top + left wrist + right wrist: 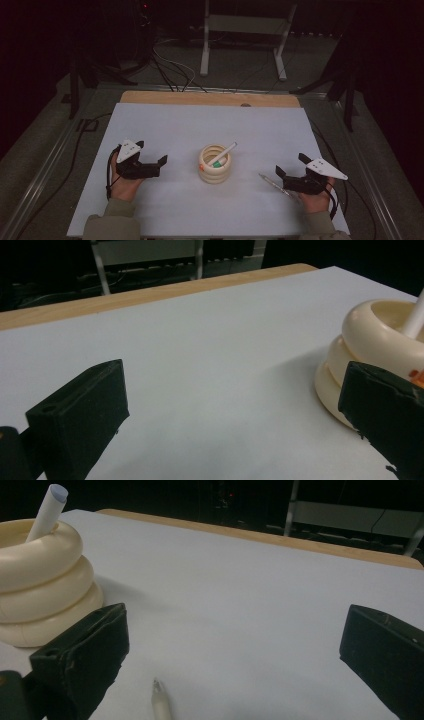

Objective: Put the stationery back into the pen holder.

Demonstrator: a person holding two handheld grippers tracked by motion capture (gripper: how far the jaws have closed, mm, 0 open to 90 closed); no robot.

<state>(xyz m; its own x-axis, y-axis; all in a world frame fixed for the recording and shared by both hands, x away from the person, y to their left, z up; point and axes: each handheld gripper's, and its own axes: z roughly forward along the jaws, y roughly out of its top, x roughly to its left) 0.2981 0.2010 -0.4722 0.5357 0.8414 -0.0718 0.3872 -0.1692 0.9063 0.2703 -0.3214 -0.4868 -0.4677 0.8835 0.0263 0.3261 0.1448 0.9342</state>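
While fingers gape wide | pen (161, 704) lies between right gripper (235, 655) fingers | untouched

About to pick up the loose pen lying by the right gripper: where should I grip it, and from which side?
Grip the pen at mid-barrel with the right gripper, coming straight down from above. It lies flat on the white sheet, so the open jaws should straddle the thin barrel crosswise. Its tip shows between them in the right gripper view.
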